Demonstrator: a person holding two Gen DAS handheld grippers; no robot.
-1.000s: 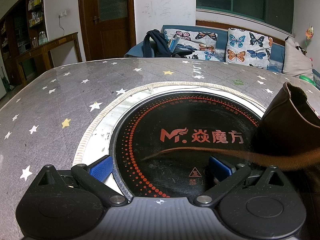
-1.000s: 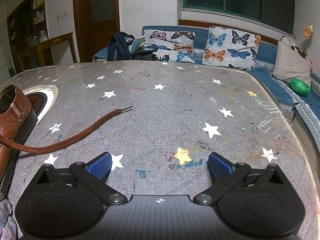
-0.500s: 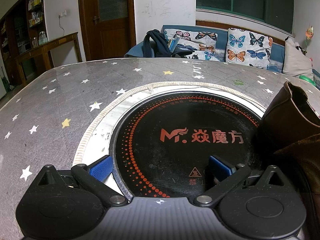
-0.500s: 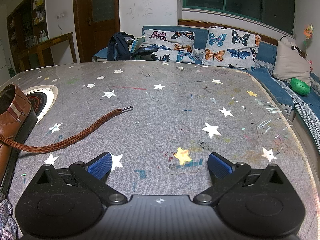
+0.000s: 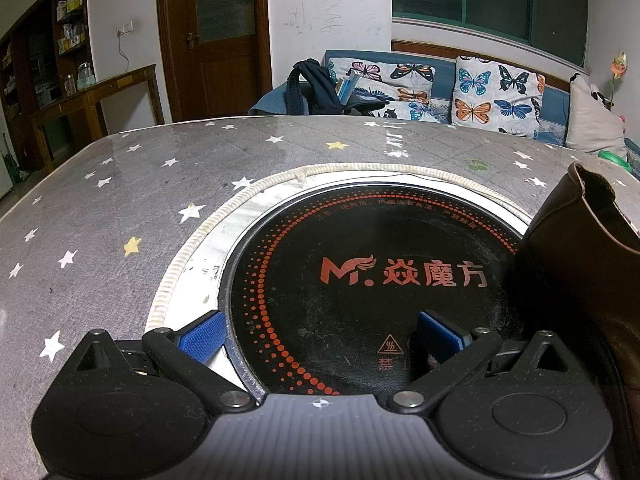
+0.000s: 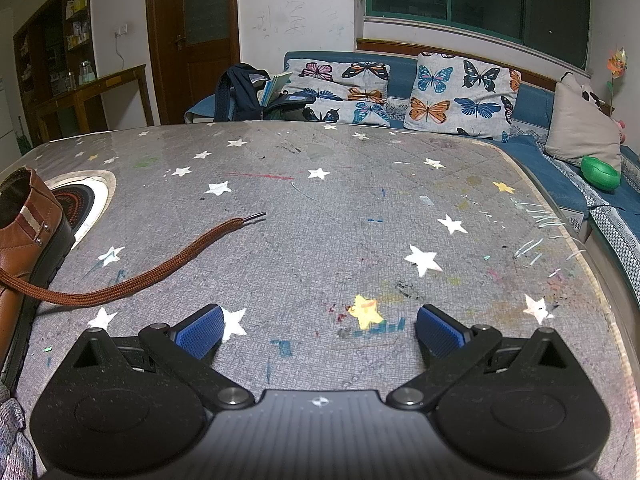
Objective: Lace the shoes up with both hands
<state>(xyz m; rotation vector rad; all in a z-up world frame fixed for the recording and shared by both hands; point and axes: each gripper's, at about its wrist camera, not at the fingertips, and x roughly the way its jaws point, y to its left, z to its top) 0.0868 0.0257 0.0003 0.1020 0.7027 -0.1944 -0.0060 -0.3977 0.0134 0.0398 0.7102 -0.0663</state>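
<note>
Lacing looks barely begun, by my reckoning: the brown shoe (image 6: 22,236) stands at the left of the star-patterned table (image 6: 360,208), its heel end partly over the round black cooktop (image 5: 360,280) set into the surface. One brown lace (image 6: 132,280) trails loose from it across the table, tip free, well short of any eyelet I can see. Both tongs hang idle. The left gripper (image 5: 320,336) is spread wide over the cooktop, holding nothing; the right gripper (image 6: 320,330) gapes equally wide above bare table, the lace lying just to its left, ungrasped.
</note>
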